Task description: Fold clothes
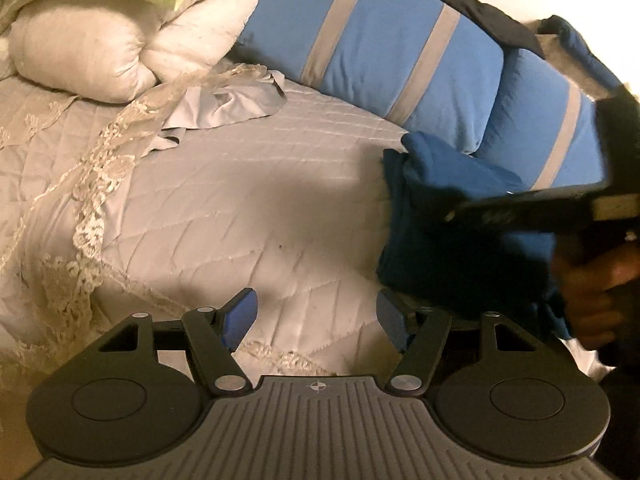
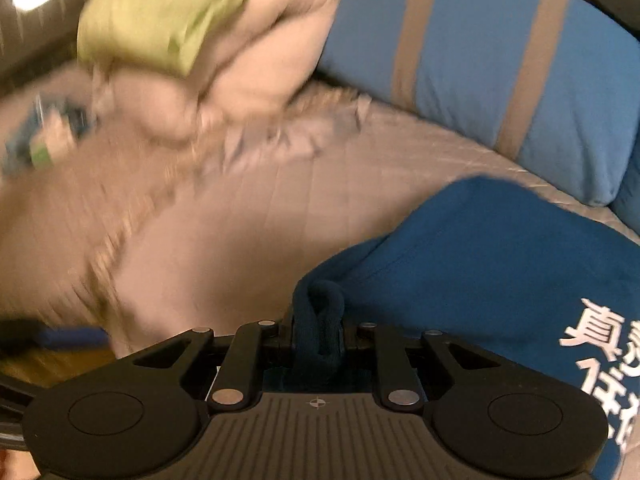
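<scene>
Quilted bed [image 1: 224,184] below me. My right tongs [image 2: 318,332] clench a bunched fold of the blue shirt [image 2: 480,264], white print showing, lifted near striped pillows [image 1: 400,52]; left tongs [image 1: 316,322] spread, empty.

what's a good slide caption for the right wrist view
Right gripper shut on a bunched edge of the blue printed garment above the quilted bedspread.

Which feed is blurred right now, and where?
Right wrist view: heavy motion smear across the left half; the blue garment in the right gripper stays sharp. Left wrist view: crisp bedspread; only the other gripper at right smears.
</scene>
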Demonstrator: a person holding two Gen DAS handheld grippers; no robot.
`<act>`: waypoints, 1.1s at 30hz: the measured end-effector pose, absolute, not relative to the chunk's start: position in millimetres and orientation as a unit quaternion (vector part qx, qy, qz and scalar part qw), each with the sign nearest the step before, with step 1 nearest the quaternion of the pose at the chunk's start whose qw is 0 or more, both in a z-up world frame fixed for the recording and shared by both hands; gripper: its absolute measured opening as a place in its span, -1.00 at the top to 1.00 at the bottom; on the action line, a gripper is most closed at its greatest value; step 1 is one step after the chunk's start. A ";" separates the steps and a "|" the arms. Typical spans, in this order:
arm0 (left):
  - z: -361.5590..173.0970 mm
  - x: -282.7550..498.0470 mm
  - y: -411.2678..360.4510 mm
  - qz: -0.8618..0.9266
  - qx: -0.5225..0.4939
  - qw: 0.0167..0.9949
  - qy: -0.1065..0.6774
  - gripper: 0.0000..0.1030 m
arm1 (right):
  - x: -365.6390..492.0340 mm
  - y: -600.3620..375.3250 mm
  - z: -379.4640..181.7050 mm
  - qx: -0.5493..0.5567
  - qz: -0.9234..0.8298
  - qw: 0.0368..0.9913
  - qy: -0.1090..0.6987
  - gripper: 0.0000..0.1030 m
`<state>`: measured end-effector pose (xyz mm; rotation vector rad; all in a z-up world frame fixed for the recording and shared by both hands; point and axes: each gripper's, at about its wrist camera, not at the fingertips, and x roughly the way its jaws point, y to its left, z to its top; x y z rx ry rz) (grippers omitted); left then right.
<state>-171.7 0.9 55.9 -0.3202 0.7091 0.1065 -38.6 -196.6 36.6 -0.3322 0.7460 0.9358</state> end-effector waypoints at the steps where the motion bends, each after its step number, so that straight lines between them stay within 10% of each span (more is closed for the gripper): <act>1: 55.6 -172.0 1.3 0.048 -0.157 0.924 0.346 -0.27 | -41.3 -197.5 36.8 -0.160 0.440 0.813 0.347 0.50; 8: 62.7 -157.2 1.8 0.012 -0.174 0.933 0.315 -0.27 | -65.3 -228.3 78.4 -0.148 0.450 0.840 0.265 -0.96; 33: 106.5 -20.2 -14.7 -0.127 -0.170 0.916 0.341 -0.25 | -9.3 -347.4 68.3 -0.095 0.240 0.916 0.307 -1.00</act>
